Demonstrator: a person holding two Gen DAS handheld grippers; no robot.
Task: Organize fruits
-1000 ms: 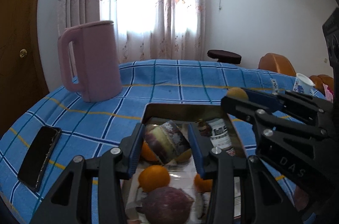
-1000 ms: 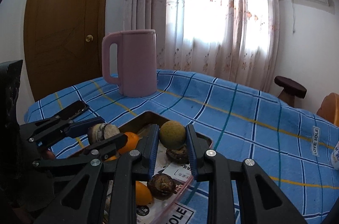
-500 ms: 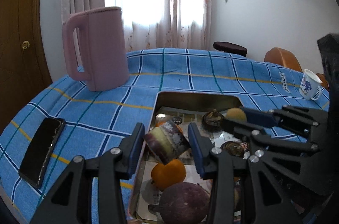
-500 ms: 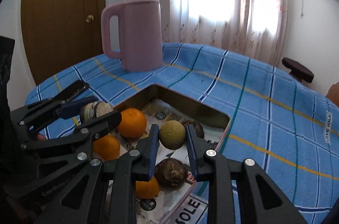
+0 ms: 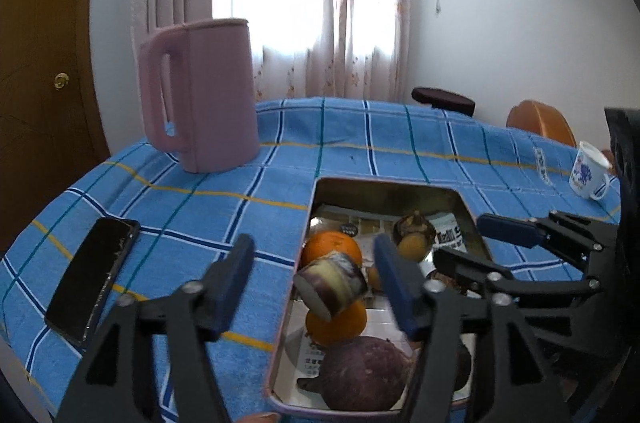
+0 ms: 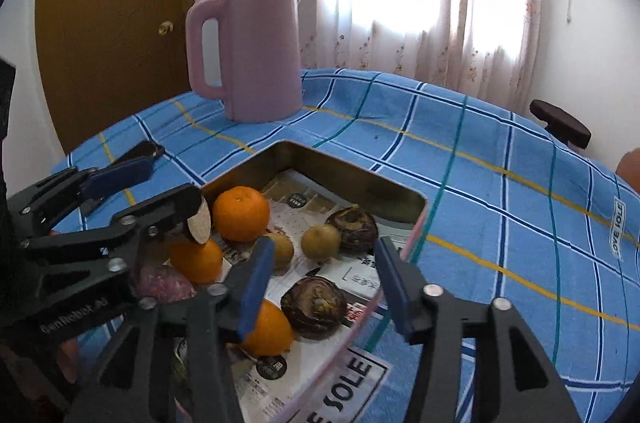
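We see both jaws wide open: left gripper [image 5: 312, 263] with cut purple chunk [image 5: 331, 282] between them, right gripper [image 6: 324, 263] over tray [image 6: 356, 170].

Round oranges [image 6: 241, 213], brownish-green pears [image 6: 320, 242], dark purple mangosteens [image 6: 314, 306] and a cut purple-and-cream chunk [image 5: 331, 287] sit in a paper-lined metal tray [image 6: 352, 171].

Pink jug [image 5: 202, 99] — phone [image 5: 93, 273] — mug [image 5: 589, 170].
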